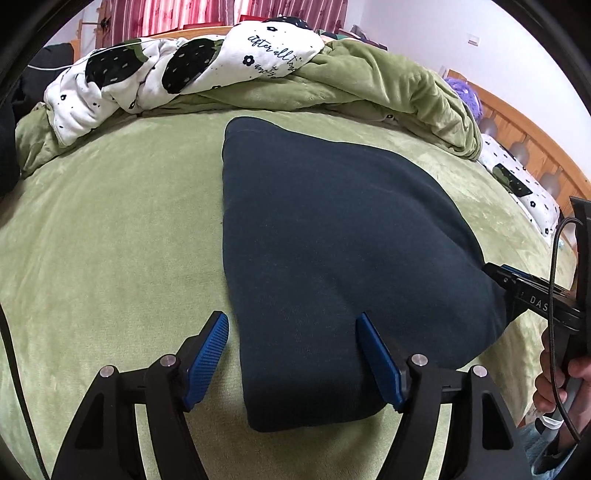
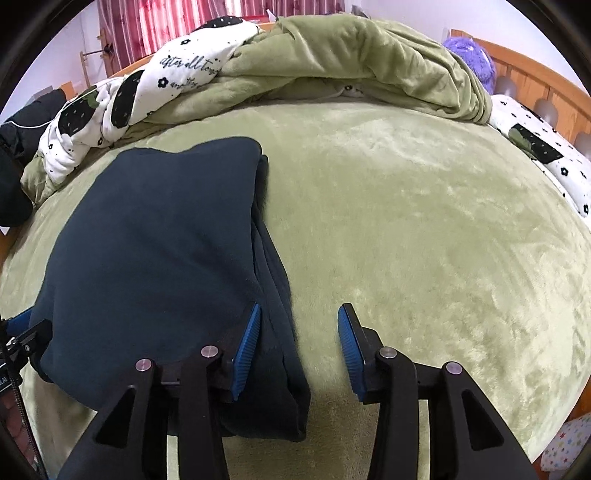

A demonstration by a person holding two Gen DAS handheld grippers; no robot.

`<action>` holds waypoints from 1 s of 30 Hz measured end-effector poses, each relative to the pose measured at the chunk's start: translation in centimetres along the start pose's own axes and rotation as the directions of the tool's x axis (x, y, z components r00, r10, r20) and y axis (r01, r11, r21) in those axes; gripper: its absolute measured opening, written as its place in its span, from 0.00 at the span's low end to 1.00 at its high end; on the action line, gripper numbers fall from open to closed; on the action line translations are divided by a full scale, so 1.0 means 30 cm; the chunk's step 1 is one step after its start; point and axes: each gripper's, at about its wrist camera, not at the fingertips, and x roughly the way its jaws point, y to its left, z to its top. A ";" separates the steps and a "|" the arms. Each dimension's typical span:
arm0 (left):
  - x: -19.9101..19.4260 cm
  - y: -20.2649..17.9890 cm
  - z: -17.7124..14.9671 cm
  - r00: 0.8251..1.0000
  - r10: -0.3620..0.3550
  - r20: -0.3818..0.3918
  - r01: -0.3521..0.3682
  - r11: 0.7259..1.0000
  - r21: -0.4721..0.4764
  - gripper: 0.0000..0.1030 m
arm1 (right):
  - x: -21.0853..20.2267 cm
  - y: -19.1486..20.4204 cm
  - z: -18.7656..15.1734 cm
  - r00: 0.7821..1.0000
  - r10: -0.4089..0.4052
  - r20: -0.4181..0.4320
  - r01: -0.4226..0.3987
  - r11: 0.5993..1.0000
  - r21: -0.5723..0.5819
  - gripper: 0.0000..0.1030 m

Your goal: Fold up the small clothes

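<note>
A: While we log it, item one: dark navy garment point(image 1: 332, 240), folded into a thick pad, lying flat on the green plush bedspread point(image 1: 110, 221) near the front edge of the bed. Knit jersey, matte, soft; we judge it light, limp and not slippery on the plush.

B: Layers show along its right side in the right wrist view, stacked edges slightly offset point(image 2: 273, 258). We would take hold at the near corners, pinching all layers together, since a single layer would likely peel away.

A: Grippers. Left gripper point(image 1: 291, 332): jaws spread, straddling the near left corner, pads not pressing the cloth. Released.

B: Right gripper point(image 2: 299, 325): also released; one blue ribbed pad point(image 2: 247, 343) lies against the layered edge, the other stands apart over bare bedspread.

A: Surroundings: rumpled green blanket point(image 1: 388, 85) and white quilt point(image 1: 147, 81) with black prints heaped behind; wooden headboard point(image 2: 535, 74), purple plush toy point(image 2: 469, 55), red striped curtain point(image 2: 221, 22).
</note>
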 end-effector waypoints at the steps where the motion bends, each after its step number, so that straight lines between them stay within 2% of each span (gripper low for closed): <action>1: -0.002 0.003 0.000 1.000 -0.001 0.001 0.001 1.000 -0.002 0.70 | -0.005 0.002 0.002 1.000 0.001 0.000 -0.001 1.000 0.003 0.40; 11: -0.091 0.000 -0.022 0.999 0.041 0.011 -0.041 0.999 -0.027 0.68 | -0.116 0.028 0.010 0.999 0.017 0.039 -0.017 1.000 -0.003 0.42; 16: -0.200 0.010 -0.043 0.996 0.087 0.032 -0.085 0.995 -0.043 0.68 | -0.171 0.039 -0.017 0.999 0.035 0.018 -0.035 0.999 -0.008 0.42; 20: -0.310 0.011 -0.058 0.992 0.114 0.061 -0.111 0.992 -0.054 0.70 | -0.292 0.049 -0.052 0.998 0.031 0.045 -0.030 0.999 -0.016 0.44; 22: -0.371 0.006 -0.069 0.991 0.115 0.072 -0.111 0.992 -0.061 0.71 | -0.353 0.055 -0.069 0.998 0.032 0.054 -0.031 0.999 -0.023 0.57; 26: -0.491 -0.022 -0.103 0.988 0.115 0.104 -0.110 0.992 -0.059 0.71 | -0.506 0.057 -0.134 0.995 0.030 0.097 -0.027 0.999 -0.037 0.71; 27: -0.512 -0.028 -0.113 0.986 0.121 0.112 -0.115 0.992 -0.058 0.71 | -0.529 0.055 -0.146 0.994 0.029 0.101 -0.025 0.999 -0.038 0.77; 30: -0.592 -0.051 -0.149 0.979 0.144 0.142 -0.138 0.989 -0.052 0.73 | -0.608 0.049 -0.196 0.993 0.018 0.119 -0.015 0.999 -0.030 0.82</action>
